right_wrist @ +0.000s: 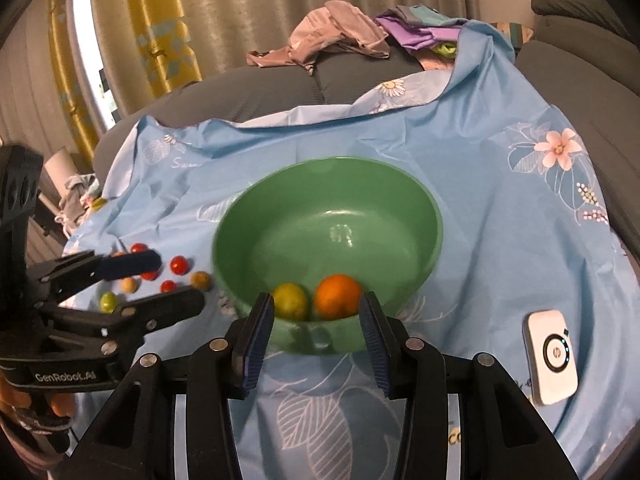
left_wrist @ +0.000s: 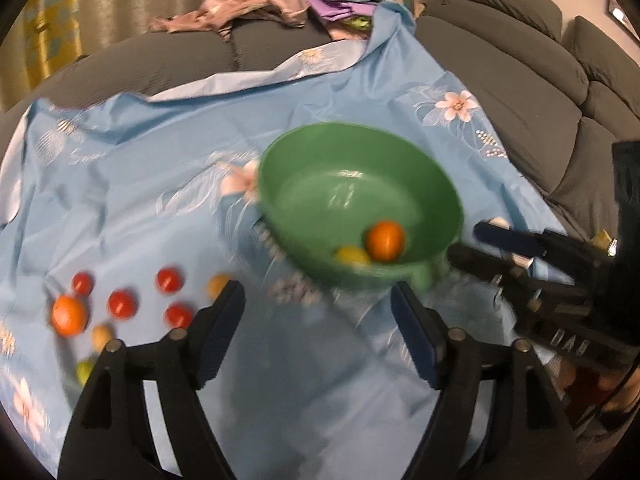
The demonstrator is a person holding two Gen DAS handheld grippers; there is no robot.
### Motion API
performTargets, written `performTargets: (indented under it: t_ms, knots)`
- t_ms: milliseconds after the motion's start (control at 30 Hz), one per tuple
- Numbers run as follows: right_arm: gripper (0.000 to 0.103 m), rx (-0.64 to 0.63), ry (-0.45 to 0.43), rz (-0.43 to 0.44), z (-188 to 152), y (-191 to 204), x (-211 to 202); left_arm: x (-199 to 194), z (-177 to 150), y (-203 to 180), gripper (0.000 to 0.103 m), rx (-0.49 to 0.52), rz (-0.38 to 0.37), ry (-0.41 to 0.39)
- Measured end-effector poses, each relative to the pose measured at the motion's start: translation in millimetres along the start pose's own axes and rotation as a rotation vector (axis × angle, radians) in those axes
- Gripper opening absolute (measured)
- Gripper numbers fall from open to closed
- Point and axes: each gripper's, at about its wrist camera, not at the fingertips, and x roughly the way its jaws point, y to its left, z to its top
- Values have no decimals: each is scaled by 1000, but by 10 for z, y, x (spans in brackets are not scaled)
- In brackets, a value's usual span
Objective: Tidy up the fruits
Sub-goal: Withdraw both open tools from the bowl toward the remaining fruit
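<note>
A green bowl sits on the blue flowered cloth and holds an orange and a yellow-green fruit. Several loose fruits lie left of the bowl: red tomatoes, an orange, tan ones and a green one. My left gripper is open and empty, between the loose fruits and the bowl. My right gripper is open and empty at the bowl's near rim.
The blue cloth covers a grey sofa. A white device lies on the cloth at the right. A pile of clothes lies on the sofa behind. Curtains hang at the back left.
</note>
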Motion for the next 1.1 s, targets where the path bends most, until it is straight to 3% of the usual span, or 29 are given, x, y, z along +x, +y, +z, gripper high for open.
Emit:
performTargets:
  t_ms: [467,1100]
  knots:
    - [45,-79,36,45,-216,473,-187,-615,-922,619,83,-179,121,48]
    - [45,-234,143,177,-394,1286,123,-858,-1416,1227,83,-393,182,46]
